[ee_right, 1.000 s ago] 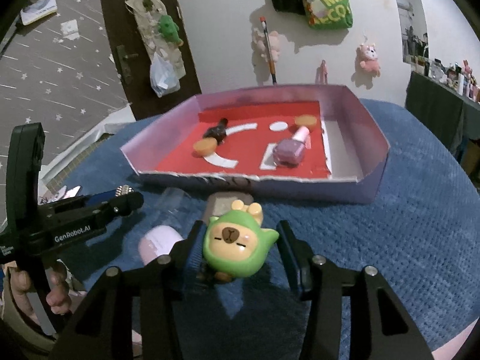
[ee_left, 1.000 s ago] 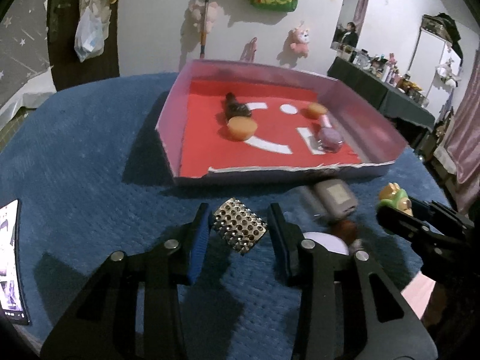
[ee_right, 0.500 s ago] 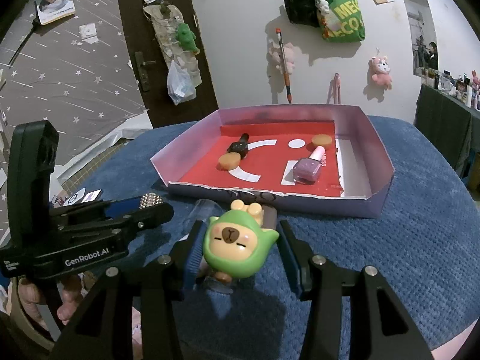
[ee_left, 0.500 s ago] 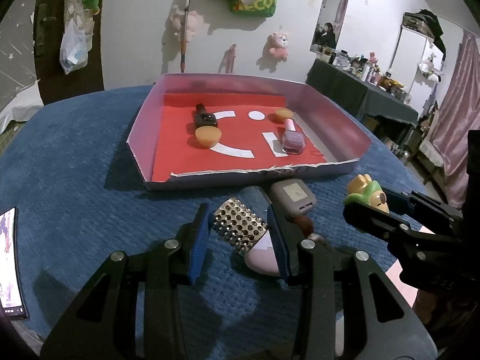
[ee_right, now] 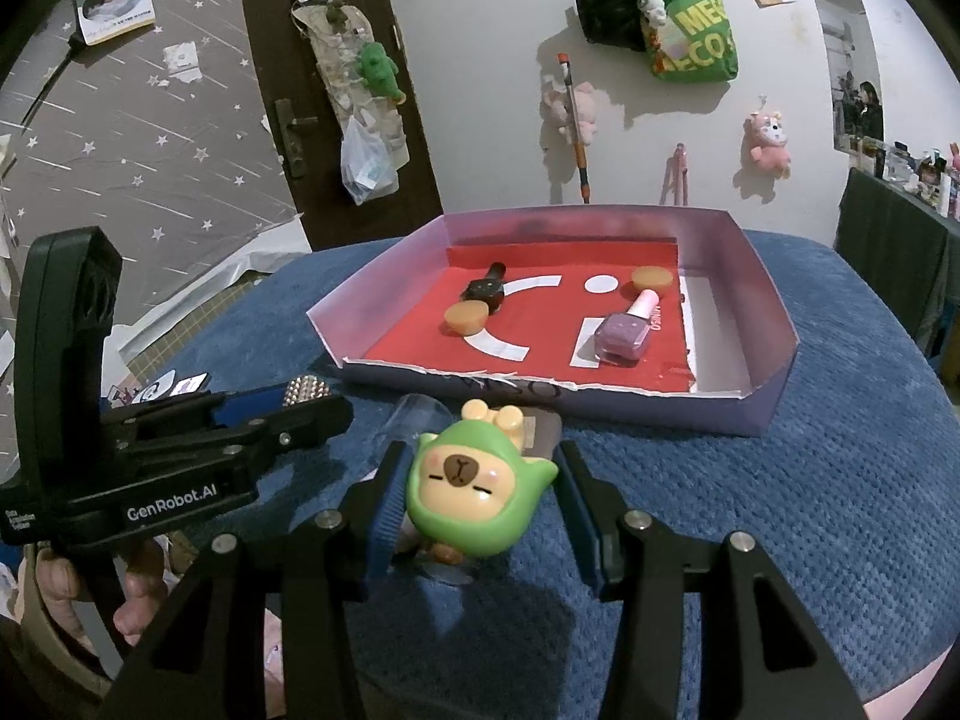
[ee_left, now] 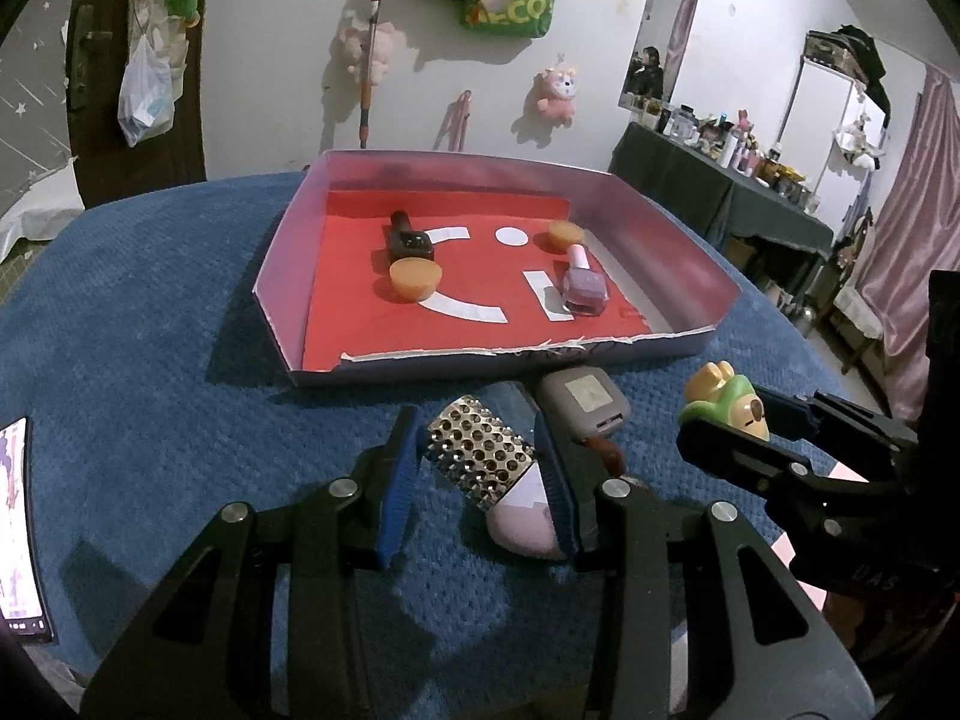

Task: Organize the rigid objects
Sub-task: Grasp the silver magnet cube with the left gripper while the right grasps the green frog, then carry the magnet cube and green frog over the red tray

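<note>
Currently your left gripper [ee_left: 480, 468] clamps the studded case [ee_left: 480, 459]; your right gripper [ee_right: 477, 501] clamps the green figurine [ee_right: 474, 498]. Ahead, the tray [ee_left: 282, 276] holds two nail-polish bottles [ee_left: 583, 288] and two orange caps [ee_left: 415, 279]. Between you and it lies a grey device [ee_left: 585, 402] on the blue cloth [ee_left: 150, 360].

phone [ee_left: 18, 534]: cut by left edge | clear item [ee_right: 417, 417]: mostly behind toy [ee_right: 474, 495]
</note>
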The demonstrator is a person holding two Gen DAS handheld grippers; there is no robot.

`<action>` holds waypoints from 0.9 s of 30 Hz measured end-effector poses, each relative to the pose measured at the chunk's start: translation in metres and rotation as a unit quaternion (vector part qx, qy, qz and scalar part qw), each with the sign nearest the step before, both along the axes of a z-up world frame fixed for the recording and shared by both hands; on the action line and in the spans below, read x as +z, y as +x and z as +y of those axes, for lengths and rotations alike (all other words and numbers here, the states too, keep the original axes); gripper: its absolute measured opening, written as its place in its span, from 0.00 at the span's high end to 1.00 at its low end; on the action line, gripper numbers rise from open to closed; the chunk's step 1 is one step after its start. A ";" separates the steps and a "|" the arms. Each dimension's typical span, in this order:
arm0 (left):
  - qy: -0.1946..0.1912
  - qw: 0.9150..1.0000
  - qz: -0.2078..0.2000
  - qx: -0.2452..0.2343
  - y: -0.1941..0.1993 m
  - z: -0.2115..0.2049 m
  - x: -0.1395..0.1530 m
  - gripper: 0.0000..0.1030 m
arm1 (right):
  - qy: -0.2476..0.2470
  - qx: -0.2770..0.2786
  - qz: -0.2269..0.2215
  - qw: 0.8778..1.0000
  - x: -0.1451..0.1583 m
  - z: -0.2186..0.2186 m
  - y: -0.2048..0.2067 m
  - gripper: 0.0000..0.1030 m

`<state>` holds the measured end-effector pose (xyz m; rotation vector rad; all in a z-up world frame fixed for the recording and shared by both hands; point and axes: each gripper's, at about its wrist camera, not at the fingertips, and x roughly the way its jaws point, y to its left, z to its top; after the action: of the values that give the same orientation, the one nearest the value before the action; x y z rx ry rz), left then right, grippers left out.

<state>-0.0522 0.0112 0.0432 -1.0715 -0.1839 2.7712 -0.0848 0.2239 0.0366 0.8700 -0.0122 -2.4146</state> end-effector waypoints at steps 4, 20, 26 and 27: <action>0.001 1.000 0.002 0.002 -0.006 -0.001 0.004 0.64 | 0.000 0.003 0.001 1.000 0.002 -0.001 -0.005 0.50; -0.003 1.000 0.009 0.002 -0.047 -0.003 0.019 0.64 | 0.000 0.008 0.014 1.000 0.017 -0.007 -0.041 0.50; 0.000 1.000 -0.001 0.001 -0.064 -0.004 0.018 0.65 | 0.000 0.003 0.011 1.000 0.020 -0.006 -0.059 0.50; 0.001 1.000 -0.003 0.001 -0.068 -0.004 0.018 0.65 | 0.000 0.002 0.011 1.000 0.021 -0.006 -0.062 0.50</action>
<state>-0.1203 0.0068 0.0608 -1.0812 -0.1872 2.7685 -0.1469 0.2181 0.0573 0.8441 -0.0013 -2.4198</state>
